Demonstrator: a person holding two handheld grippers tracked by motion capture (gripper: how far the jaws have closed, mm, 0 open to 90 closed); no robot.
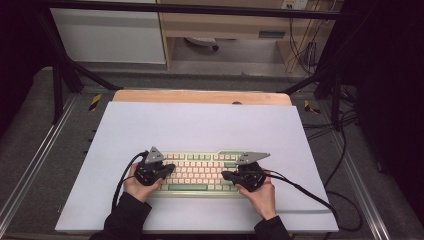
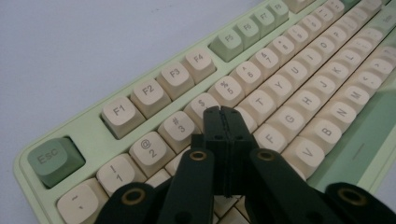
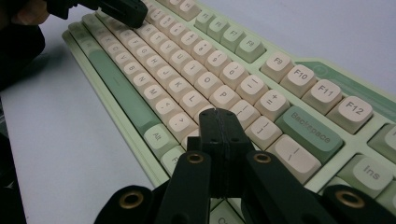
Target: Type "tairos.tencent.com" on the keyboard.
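One keyboard (image 1: 200,172), pale green case with cream keys, at 6 o'clock on the sheet. One white sheet (image 1: 200,125) covering the tabletop. Two grippers: left gripper (image 1: 172,169) at the keyboard's 9 o'clock end, right gripper (image 1: 223,175) at its 3 o'clock end. Two grey three-cornered plates, one on each gripper. Two hands, one on each gripper. Two black cables, one trailing from each gripper. One long green space bar (image 1: 187,187) along the keyboard's 6 o'clock edge.
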